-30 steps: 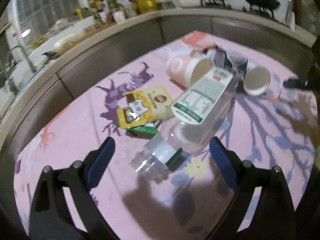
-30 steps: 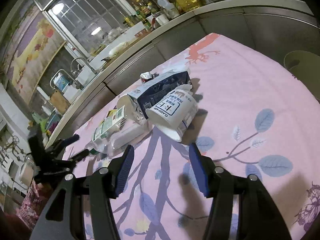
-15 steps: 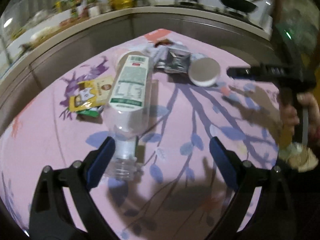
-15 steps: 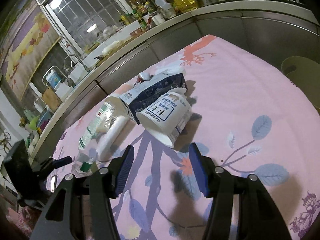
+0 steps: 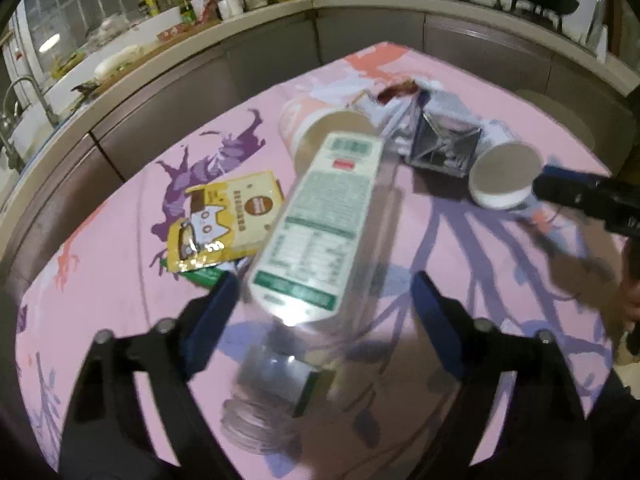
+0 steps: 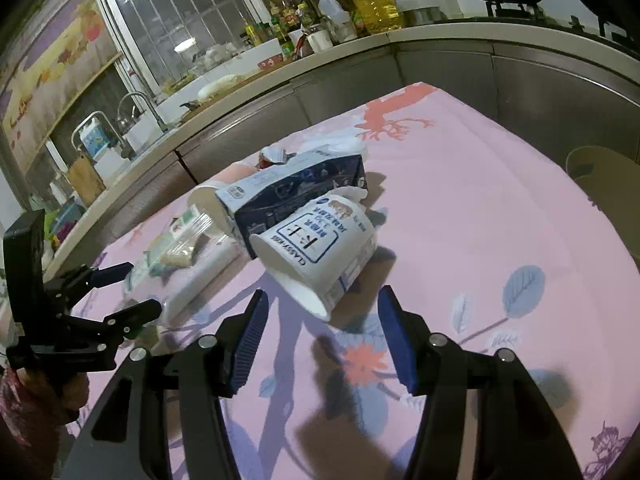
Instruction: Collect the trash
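A clear plastic bottle [image 5: 316,240] with a white and green label lies on the pink tablecloth, its open neck toward me. My left gripper [image 5: 324,312] is open with the bottle's lower part between its fingers. A white yogurt cup [image 6: 320,252] lies on its side just ahead of my open right gripper [image 6: 320,328]. A dark blue carton [image 6: 296,192] lies behind the cup. A pink paper cup [image 5: 316,132] and a yellow snack packet [image 5: 224,220] lie near the bottle. The bottle also shows in the right wrist view [image 6: 188,256].
A kitchen counter [image 6: 360,44] with bottles, a sink and woks runs behind the table. A beige stool [image 6: 604,184] stands off the table's right edge. The pink tablecloth [image 6: 500,208] is bare on the right.
My left gripper has moved in on the bottle, which now lies between its fingers. My right gripper has come closer to the yogurt cup.
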`<state>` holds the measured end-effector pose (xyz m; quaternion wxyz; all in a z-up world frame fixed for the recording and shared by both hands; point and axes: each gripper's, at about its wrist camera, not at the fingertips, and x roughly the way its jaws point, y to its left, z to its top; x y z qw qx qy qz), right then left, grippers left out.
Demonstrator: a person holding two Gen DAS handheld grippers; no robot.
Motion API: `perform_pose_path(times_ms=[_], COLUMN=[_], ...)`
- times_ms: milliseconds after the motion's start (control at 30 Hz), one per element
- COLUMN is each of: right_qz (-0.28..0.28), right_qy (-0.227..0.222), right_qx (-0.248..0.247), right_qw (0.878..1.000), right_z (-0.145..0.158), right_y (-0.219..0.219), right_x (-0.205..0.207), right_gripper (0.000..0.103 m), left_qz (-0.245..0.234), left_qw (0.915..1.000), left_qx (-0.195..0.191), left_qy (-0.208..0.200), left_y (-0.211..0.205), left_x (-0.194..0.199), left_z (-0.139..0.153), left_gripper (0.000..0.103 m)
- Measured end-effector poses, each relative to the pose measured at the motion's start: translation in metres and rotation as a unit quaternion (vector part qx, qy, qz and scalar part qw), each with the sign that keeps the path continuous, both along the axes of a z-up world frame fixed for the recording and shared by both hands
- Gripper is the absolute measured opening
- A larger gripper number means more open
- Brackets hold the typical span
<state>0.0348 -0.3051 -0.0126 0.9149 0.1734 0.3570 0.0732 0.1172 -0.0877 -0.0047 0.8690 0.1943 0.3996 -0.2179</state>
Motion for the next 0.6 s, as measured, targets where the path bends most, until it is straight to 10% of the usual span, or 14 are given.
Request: perform_pose_path(times_ms=[233, 600], right_qz=[0.001, -0.016], right_qy=[0.016, -0.001], right_qx=[-0.006, 0.014], right_qw=[1.000, 1.000], right_z=[-0.011, -0.005], right_y=[0.002, -0.020], right_x=[0.009, -0.034], right_gripper=[0.009, 0.001], left_qz=[0.011, -0.001], left_qw=[0.9999, 0.9967], left_qx=[0.005, -0.075], left_qy=[-0.005, 0.033], left_y=[0.006, 0.021], left_x=[-0.009, -0.060], left_z=[-0.002, 0.014], left_gripper=[0.062, 0.059])
